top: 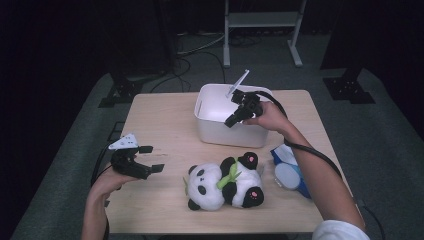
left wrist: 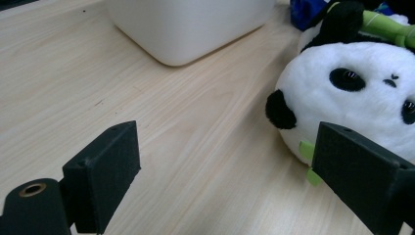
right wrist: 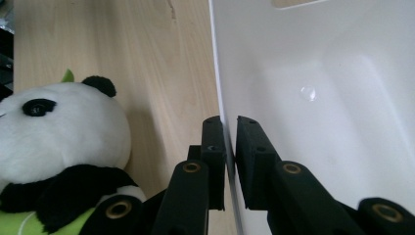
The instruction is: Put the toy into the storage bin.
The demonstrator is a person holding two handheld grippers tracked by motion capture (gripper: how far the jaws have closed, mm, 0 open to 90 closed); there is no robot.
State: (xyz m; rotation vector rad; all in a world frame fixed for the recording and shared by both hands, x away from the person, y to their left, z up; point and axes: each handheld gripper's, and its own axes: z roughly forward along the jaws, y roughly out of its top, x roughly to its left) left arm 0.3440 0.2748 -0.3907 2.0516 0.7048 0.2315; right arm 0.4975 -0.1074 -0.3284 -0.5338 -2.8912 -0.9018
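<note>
Right claw [top: 231,121]: it was pinched tight on the near wall of the white bin [top: 212,131], one jaw inside and one outside. In the right gripper view the thin wall stood between the two black pads [right wrist: 215,147]. That hold looked like a way to drag the bin or keep it from sliding.
Left claw [top: 152,158]: it was wide open and had nothing in it. It sat low over the tabletop [top: 165,115], pointing at the panda.
White bin: it stood at the far side of the tabletop, empty inside as far as could be seen.
Toy panda [top: 225,186]: it lay on its back near the front edge, just in front of the bin, with a green bamboo stick [top: 228,176] on its tummy. It was probably waiting to go in the bin.
Blue and white thing [top: 290,172]: it lay right of the panda, under the person's right arm.
Writing: no words or brand could be read anywhere.
</note>
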